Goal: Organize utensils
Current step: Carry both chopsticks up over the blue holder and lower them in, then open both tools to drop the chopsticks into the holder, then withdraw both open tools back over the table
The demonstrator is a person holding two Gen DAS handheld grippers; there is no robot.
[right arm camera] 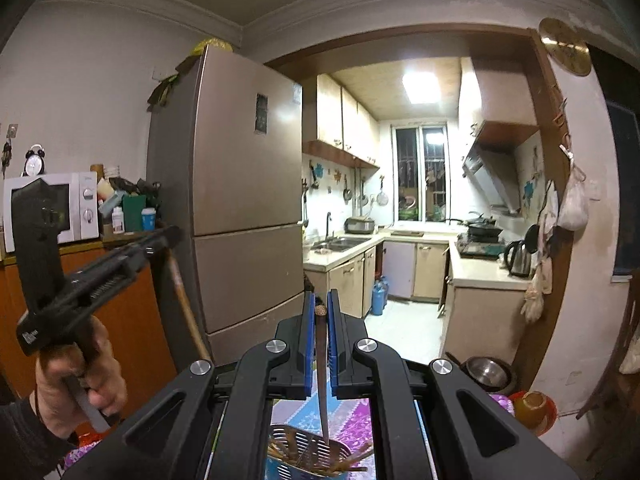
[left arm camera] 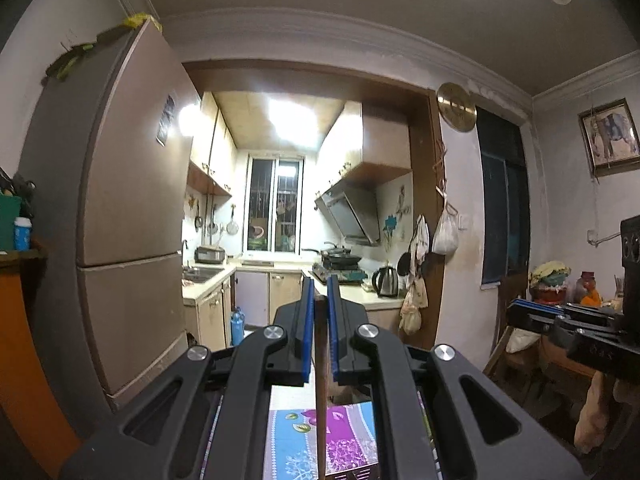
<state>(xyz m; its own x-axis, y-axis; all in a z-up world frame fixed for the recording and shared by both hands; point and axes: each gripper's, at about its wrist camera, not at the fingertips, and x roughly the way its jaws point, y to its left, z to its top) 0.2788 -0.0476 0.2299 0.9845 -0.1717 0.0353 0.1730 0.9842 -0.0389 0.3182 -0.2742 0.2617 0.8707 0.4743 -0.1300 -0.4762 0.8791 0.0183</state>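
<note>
Between our left tool's [left arm camera: 319,296] blue pads we hold a wooden stick [left arm camera: 320,380] upright above the floral desk [left arm camera: 288,440]. Our right tool [right arm camera: 319,300] pinches a dark utensil [right arm camera: 323,384], its tip hanging into the perforated metal holder [right arm camera: 308,448] of chopsticks [right arm camera: 352,460].

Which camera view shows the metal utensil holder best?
The right wrist view: the perforated utensil holder sits below the right gripper, with chopsticks inside. The left wrist view shows none of it, only the floral tablecloth under the left gripper.
</note>
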